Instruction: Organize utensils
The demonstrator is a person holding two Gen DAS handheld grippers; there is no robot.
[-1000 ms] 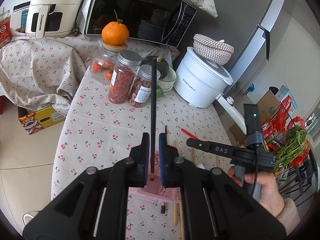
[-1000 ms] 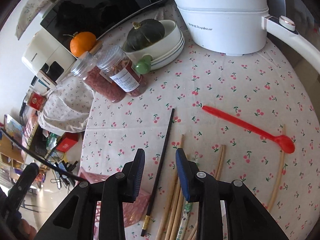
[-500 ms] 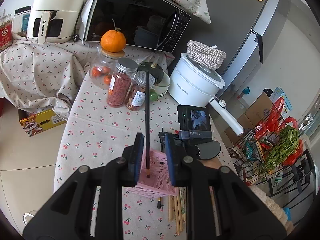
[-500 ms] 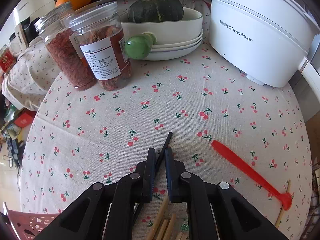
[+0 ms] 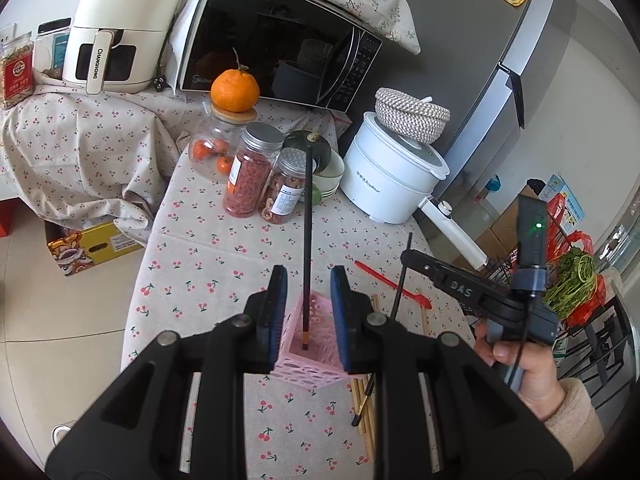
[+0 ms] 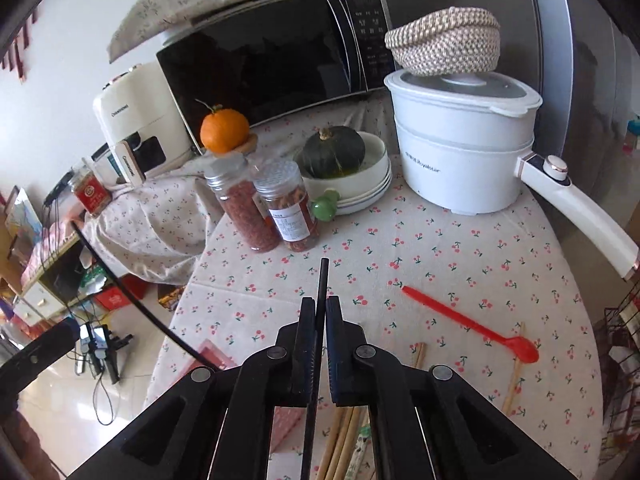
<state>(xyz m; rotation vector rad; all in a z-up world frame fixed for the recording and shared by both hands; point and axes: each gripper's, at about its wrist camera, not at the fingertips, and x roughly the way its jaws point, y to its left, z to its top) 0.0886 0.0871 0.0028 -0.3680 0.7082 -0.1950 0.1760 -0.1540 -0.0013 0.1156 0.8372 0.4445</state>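
A pink perforated utensil basket (image 5: 310, 350) stands on the cherry-print table just below my left gripper (image 5: 307, 298), which is open. A black chopstick (image 5: 307, 240) stands upright in the basket, free between the left fingers. My right gripper (image 6: 321, 318) is shut on a second black chopstick (image 6: 322, 280) and holds it tilted above the table; it also shows in the left wrist view (image 5: 402, 276). Several wooden chopsticks (image 6: 344, 440) lie under the right gripper. A red spoon (image 6: 472, 326) lies to the right.
Two red-filled jars (image 5: 250, 172), a glass jar topped with an orange (image 5: 235, 92), bowls holding a dark squash (image 6: 334, 152) and a white cooker (image 6: 460, 136) stand at the table's far side. A microwave (image 5: 280, 44) and an air fryer (image 5: 120, 28) stand behind.
My left gripper opened and let the first black chopstick stand in the basket. My right gripper closed on the second black chopstick and lifted it off the table.
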